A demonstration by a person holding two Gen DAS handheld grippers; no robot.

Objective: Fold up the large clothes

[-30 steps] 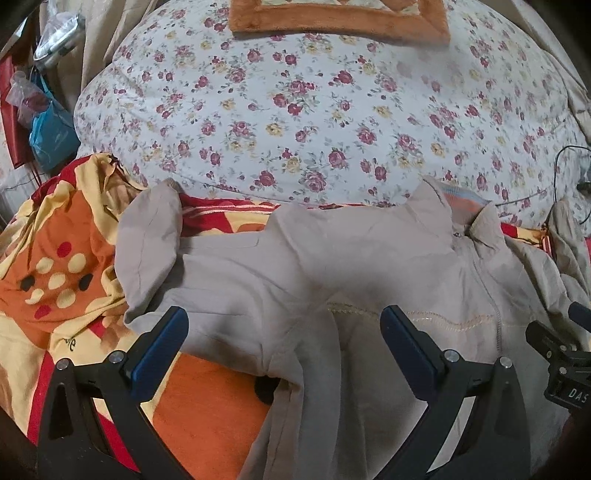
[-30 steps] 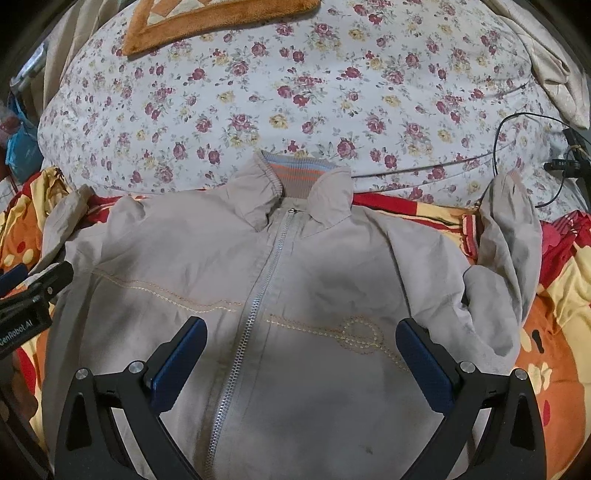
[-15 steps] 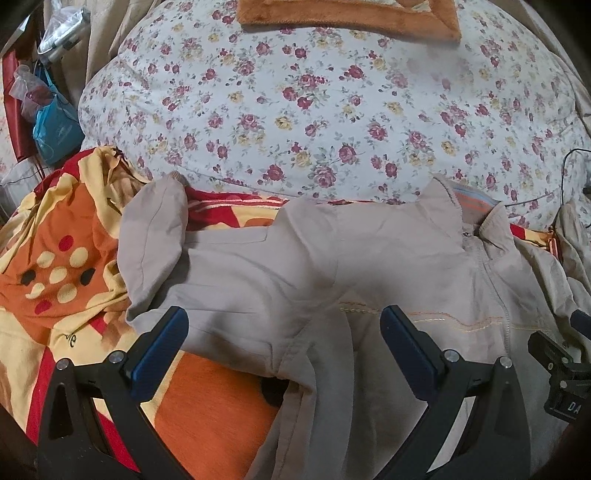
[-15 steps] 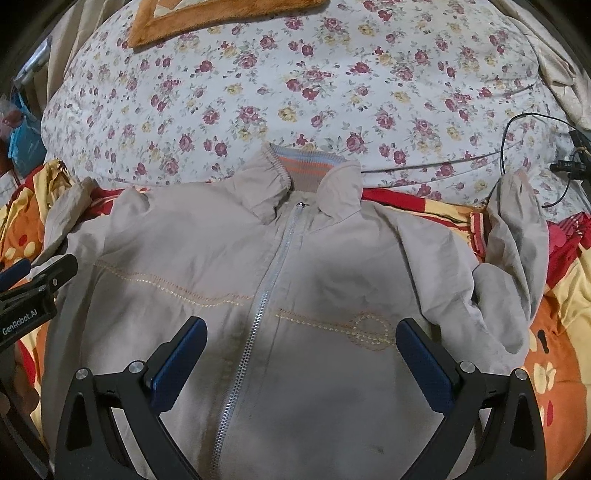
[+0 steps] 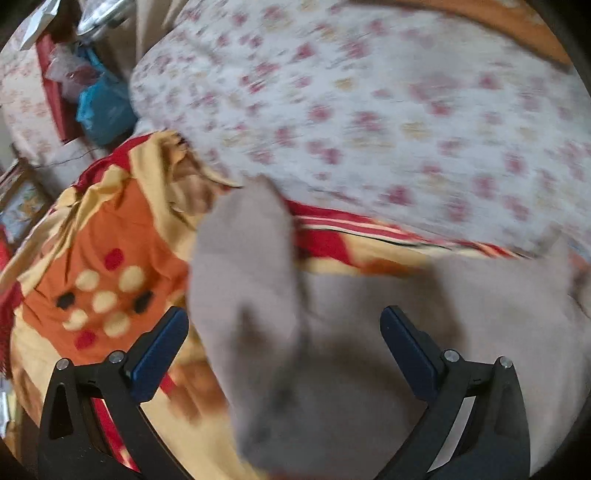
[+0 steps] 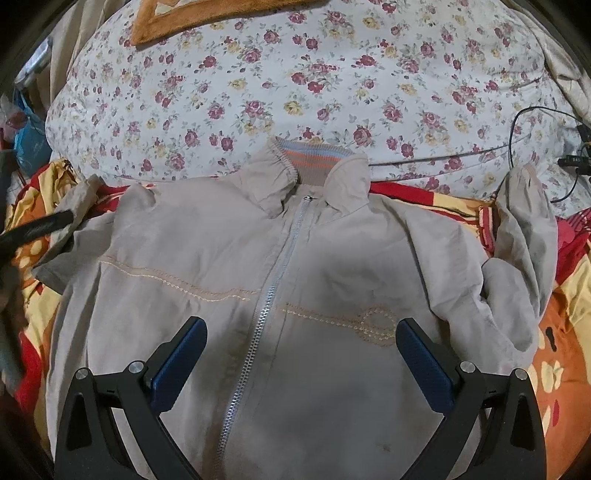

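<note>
Blur in the left wrist view hides the jacket's left sleeve (image 5: pixel 243 266) between the spread left gripper (image 5: pixel 282 343), risking a mis-grab of the blanket (image 5: pixel 110 240), while in the right wrist view the spread right gripper (image 6: pixel 301 356) hovers over the jacket (image 6: pixel 258 295) lying zipped and flat on the bed, where a pinch could gather both layers.

A bedroom in a home, seen across a bed. A floral duvet (image 6: pixel 332 81) mounds over the far side, with an orange, red and yellow bedsheet (image 5: pixel 122 236) spread in front and a tan jacket (image 6: pixel 280 295) laid on it. An orange plush blanket (image 6: pixel 207 18) sits farther back. Plastic bags (image 5: pixel 99 107) crowd the bedside, and a black cable (image 6: pixel 524 122) trails over the duvet.
</note>
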